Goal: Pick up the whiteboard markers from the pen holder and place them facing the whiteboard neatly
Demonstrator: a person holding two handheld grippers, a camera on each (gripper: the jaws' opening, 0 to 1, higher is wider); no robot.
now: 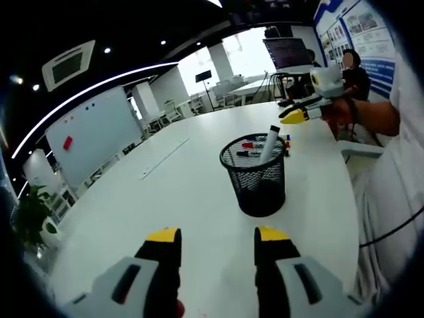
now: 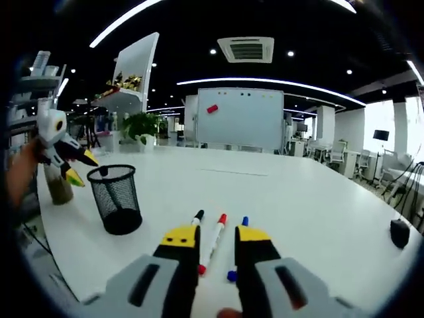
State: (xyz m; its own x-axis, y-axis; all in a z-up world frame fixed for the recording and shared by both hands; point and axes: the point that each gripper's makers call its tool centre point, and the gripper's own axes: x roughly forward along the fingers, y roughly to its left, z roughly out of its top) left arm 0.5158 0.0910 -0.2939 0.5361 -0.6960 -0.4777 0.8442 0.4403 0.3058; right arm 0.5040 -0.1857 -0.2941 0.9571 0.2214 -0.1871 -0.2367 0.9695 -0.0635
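A black mesh pen holder [image 1: 255, 177] stands on the white table [image 1: 185, 199], with one white marker with a black cap [image 1: 270, 142] leaning in it. My left gripper [image 1: 217, 238] hovers open, short of the holder. Three markers lie side by side on the table, caps toward the whiteboard [image 2: 240, 118]: black-capped [image 2: 197, 217], red-capped [image 2: 214, 237] and blue-capped [image 2: 244, 221]. My right gripper [image 2: 216, 238] is open just above them, the red one showing between its jaws. In this view the holder [image 2: 118, 197] stands to the left, with the left gripper [image 2: 79, 165] beside it.
A person's hand holds the right gripper [image 1: 298, 115] beyond the holder. The whiteboard [image 1: 93, 136] stands past the table's far side. A small black object [image 2: 399, 233] lies at the table's right edge. A brown cup [image 2: 58, 187] stands left of the holder.
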